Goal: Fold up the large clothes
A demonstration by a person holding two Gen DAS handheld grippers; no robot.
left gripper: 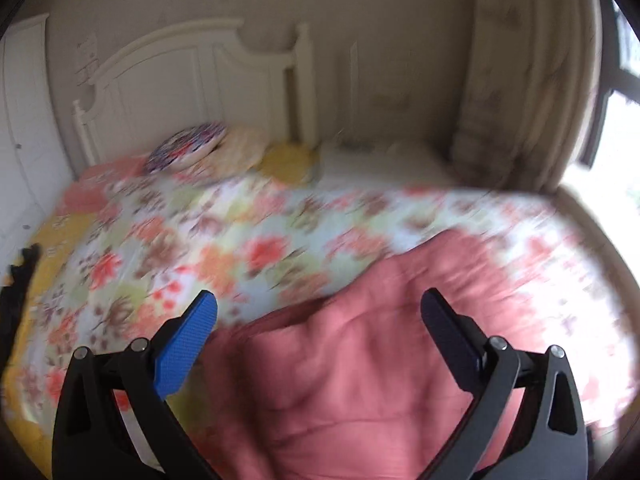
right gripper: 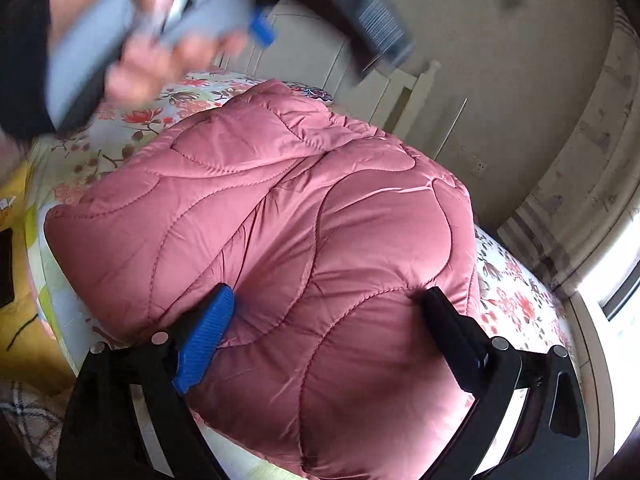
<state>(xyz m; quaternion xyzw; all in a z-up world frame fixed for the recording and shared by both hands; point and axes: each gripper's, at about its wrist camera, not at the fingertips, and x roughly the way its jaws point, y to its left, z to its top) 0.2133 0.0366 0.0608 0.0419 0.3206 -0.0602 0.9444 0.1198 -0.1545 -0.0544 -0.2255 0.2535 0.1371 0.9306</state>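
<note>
- One pink quilted jacket lies on the bed, already gathered into a thick, puffy bundle; in the right wrist view it fills the middle of the picture, with a narrower part, perhaps a hood or collar, at its far end.
- No sleeve hangs loose in either view, so I judge the folding to be well along, perhaps nearly done. What seems left is a last fold or a pressing flat, since the bundle bulges high. I cannot tell how many folds it holds.
- The right gripper has its two fingers spread wide, one on each side of the near part of the jacket. The blue pad touches or presses the fabric on the left, and the black finger on the right; nothing is clamped.
- The left gripper is also spread wide and holds nothing. It hangs above the near edge of the jacket, and its view is blurred.
- In the right wrist view the person's left hand shows at the far left, wrapped round that gripper's grey handle.
- Under the jacket lies one floral bedspread, with yellow cloth at its left edge.
- At the far end I count one round patterned cushion, a pale pillow beside it, and one white headboard.
- One curtain hangs at the far right beside a bright window.
</note>
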